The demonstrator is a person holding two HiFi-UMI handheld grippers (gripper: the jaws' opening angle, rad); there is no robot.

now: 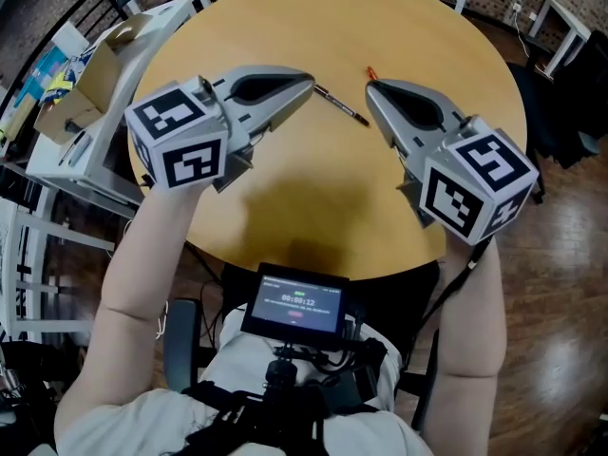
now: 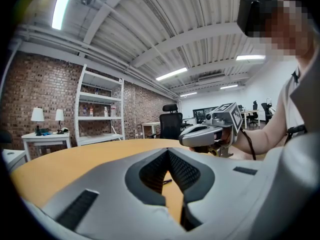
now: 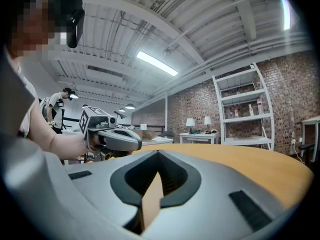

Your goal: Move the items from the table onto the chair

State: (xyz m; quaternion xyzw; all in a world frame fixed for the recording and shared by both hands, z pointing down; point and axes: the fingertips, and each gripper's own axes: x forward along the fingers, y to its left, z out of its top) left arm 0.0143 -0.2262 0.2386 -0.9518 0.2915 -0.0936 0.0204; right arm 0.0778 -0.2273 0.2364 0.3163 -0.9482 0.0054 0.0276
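Pen (image 1: 342, 105): slender, dark, lay flat and diagonal on the round wooden bench (image 1: 285, 207), between the two gripper noses and touched by neither. Left gripper (image 1: 309, 84): jaws closed, empty. Right gripper (image 1: 371, 87): jaws closed, empty. A small red tip (image 1: 370, 70) showed just beside the right nose; what it belonged to was hidden.
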